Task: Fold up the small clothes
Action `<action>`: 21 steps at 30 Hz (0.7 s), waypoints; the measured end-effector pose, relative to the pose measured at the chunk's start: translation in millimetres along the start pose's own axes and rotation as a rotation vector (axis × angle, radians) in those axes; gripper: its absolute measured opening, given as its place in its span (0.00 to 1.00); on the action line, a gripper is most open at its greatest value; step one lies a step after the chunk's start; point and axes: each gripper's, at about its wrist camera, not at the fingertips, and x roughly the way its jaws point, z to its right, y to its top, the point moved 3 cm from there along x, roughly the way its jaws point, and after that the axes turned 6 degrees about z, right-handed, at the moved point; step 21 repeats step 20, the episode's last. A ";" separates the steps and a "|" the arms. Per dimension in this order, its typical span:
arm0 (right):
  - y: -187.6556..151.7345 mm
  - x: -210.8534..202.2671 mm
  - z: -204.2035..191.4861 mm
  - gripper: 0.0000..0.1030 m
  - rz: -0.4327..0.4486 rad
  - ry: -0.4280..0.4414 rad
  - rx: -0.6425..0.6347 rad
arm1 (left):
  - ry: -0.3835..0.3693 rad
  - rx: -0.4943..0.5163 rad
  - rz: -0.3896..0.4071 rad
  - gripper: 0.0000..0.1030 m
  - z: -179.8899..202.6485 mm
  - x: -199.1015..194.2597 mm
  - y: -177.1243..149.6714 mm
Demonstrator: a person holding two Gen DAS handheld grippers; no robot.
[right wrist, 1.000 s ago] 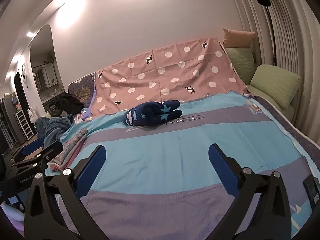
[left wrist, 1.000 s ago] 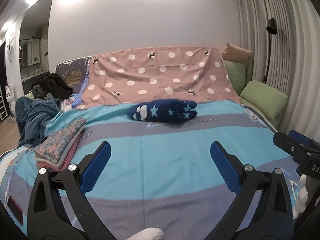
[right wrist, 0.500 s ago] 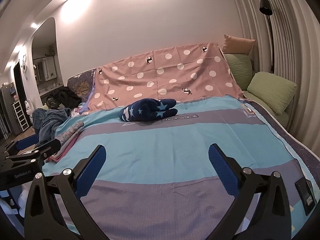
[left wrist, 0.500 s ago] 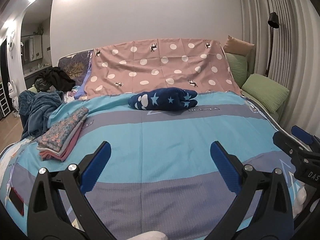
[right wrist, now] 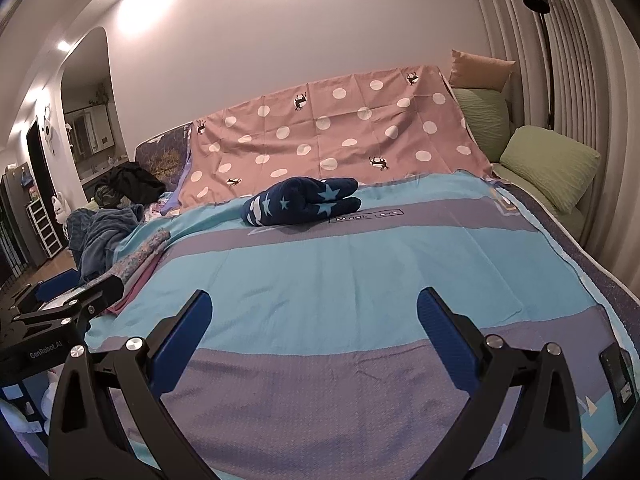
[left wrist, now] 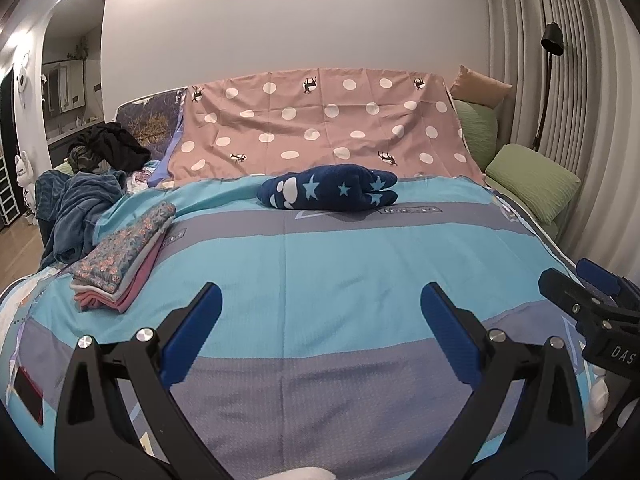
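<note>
Left gripper (left wrist: 320,312) agape, folded stack (left wrist: 120,252) beside, navy bundle (left wrist: 328,187) beyond

Bed (left wrist: 320,264) w/ blue-and-grey striped cover is filling both views. Lying directly on it: navy star-print bundle (left wrist: 328,187) sitting far centre; folded floral/pink stack (left wrist: 122,258) resting at left edge, approx. mid-depth; dark blue blanket (left wrist: 76,212) slumping over far-left side, black clothes heap (left wrist: 108,148) sitting behind it. Pink dotted sheet (left wrist: 320,124) is draping the far end. Green pillows (left wrist: 532,184) are lying far right.
</note>
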 end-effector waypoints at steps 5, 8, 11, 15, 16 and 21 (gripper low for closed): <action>-0.8 2.5 -3.0 0.99 -0.010 0.000 -0.005 | -0.001 0.014 -0.006 0.98 0.0 2.8 -3.2; -1.3 4.3 -3.4 0.99 -0.020 -0.002 -0.006 | -0.007 0.012 -0.005 0.98 -0.1 3.1 -4.8; -1.6 4.6 -3.5 0.99 -0.024 -0.005 -0.010 | -0.008 0.008 -0.011 0.98 -0.6 5.6 -6.0; -3.7 6.0 -2.2 0.99 -0.036 -0.012 -0.013 | -0.008 0.003 -0.019 0.98 -1.0 7.5 -7.9; -4.5 7.0 -1.8 0.99 -0.043 -0.015 -0.013 | -0.009 0.002 -0.021 0.98 -1.0 7.8 -8.6; -7.3 9.6 0.3 0.99 -0.060 -0.014 -0.010 | -0.007 0.006 -0.026 0.98 -0.6 8.5 -10.9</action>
